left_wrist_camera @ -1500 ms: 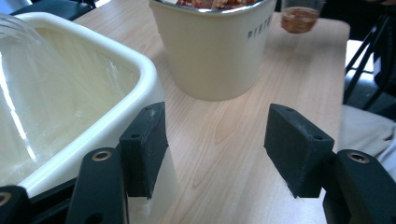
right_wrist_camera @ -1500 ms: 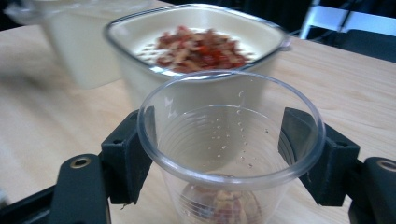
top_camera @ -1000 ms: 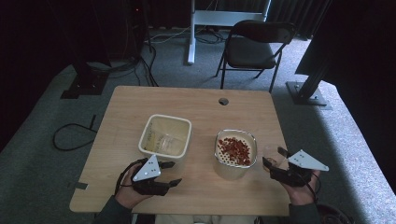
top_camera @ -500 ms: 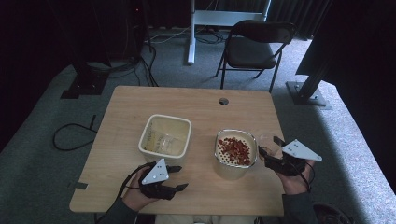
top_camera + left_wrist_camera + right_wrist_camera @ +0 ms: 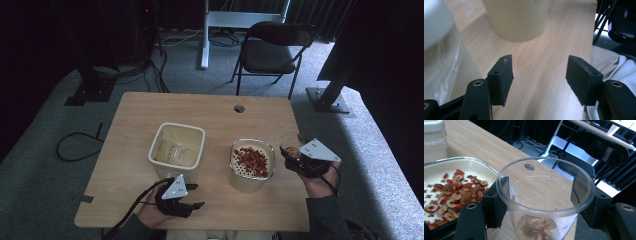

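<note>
1. Right gripper view: the right gripper (image 5: 541, 202) has its 2 black jaws clamped on the sides of a clear plastic cup (image 5: 546, 202), held upright between them, with a small layer of dried red slices at its bottom.
2. In the high view, the right gripper (image 5: 292, 156) holds that cup (image 5: 290, 148) just beside the right edge of the strainer bowl (image 5: 252, 162), which is well filled with dried red slices (image 5: 252, 159).
3. Left gripper view: the left gripper (image 5: 540, 80) stands with jaws wide apart and nothing between them, above bare table (image 5: 544, 62); the strainer bowl's pale wall (image 5: 517, 20) lies ahead and the cream tub (image 5: 439, 50) close at its left.
4. In the high view, the left gripper (image 5: 190, 197) rests near the front edge, just in front of the cream tub (image 5: 177, 147).
5. Judgement: the work looks early on. The cup carries only a little, most slices remain in the bowl, and more scooping or moving seems left.
</note>
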Motion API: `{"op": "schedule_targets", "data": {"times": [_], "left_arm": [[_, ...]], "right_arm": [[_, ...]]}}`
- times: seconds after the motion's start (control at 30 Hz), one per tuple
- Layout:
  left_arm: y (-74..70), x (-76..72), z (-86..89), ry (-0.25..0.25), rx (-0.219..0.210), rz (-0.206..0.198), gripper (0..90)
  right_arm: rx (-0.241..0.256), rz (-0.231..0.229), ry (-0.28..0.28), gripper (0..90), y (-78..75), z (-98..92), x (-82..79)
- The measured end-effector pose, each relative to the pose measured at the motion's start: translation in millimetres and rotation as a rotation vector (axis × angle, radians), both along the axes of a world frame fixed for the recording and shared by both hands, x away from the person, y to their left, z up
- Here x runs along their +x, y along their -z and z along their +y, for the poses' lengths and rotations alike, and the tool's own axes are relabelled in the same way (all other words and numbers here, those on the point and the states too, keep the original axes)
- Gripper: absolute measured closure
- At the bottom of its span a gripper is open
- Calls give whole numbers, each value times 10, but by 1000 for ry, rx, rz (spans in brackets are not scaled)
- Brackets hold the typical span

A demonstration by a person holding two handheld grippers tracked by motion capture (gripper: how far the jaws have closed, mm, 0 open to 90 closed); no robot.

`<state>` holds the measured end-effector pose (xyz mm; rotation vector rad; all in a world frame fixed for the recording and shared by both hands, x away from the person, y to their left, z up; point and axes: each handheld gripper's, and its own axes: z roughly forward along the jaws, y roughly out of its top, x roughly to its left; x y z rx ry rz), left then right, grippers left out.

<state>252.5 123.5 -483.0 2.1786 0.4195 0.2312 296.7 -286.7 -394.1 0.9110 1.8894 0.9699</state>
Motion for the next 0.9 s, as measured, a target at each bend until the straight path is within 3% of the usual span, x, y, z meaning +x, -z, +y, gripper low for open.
{"op": "schedule_targets", "data": {"times": [0.13,0.27,0.37,0.6,0.9], "left_arm": [[59,27,54,-22,1,8,393],[155,85,161,-68,-22,45,394],[213,110,237,-97,-29,64,398],[264,140,289,-123,-19,67,397],[297,148,258,-116,1,74,397]], "right_arm": [[-42,5,-1,313,-18,30,43],[-106,-1,10,314,-29,73,73],[-123,-5,-2,314,-42,113,79],[-159,-14,-22,315,-49,184,110],[-343,-21,-31,315,-23,291,128]]}}
